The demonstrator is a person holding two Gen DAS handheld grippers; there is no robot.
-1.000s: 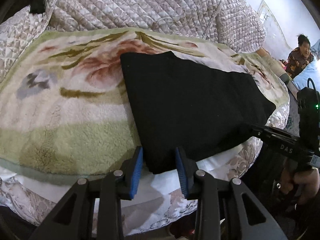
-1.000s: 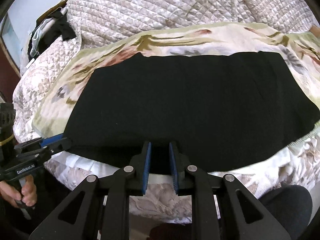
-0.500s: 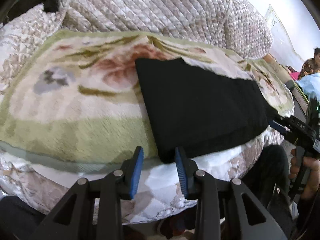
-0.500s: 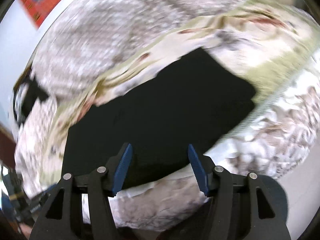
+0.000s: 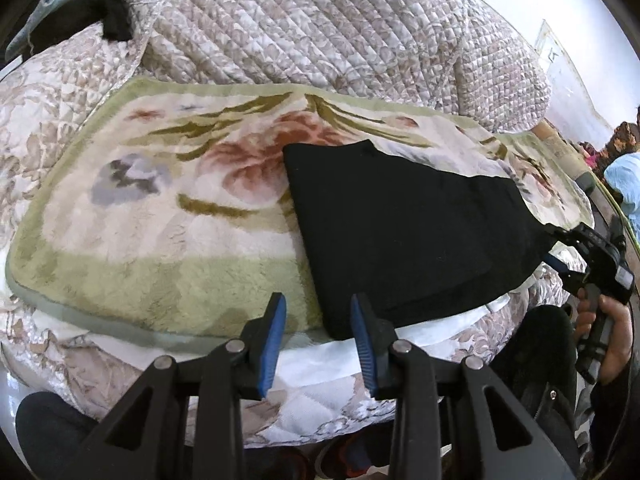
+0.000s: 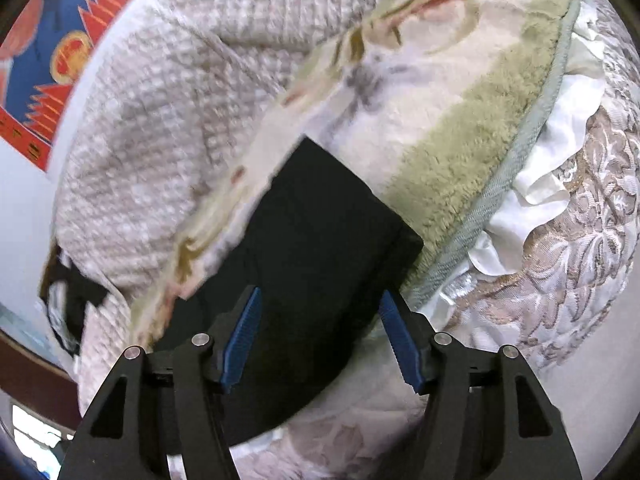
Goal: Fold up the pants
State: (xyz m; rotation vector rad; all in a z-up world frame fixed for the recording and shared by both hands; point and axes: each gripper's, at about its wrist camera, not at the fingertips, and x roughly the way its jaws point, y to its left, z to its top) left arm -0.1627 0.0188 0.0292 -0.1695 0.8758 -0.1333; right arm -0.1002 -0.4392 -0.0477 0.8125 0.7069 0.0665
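Observation:
The black pants [image 5: 404, 232] lie folded flat on a floral fleece blanket [image 5: 160, 208] over the bed. My left gripper [image 5: 318, 326] is open and empty, its blue pads just short of the pants' near left corner. My right gripper [image 6: 320, 334] is open wide and empty, hovering over the near end of the pants [image 6: 304, 280]. In the left wrist view the right gripper [image 5: 560, 252] shows at the pants' right end, held by a hand.
A quilted beige cover [image 5: 320, 28] is piled at the back of the bed. Dark clothing [image 5: 114, 20] lies at the far left. The bed's ruffled edge [image 6: 540, 184] runs along the front. A red and blue poster [image 6: 60, 52] hangs on the wall.
My right gripper let go of the pants' front edge, opened wide and swung to the pants' right end. My left gripper drew back slightly and stayed open.

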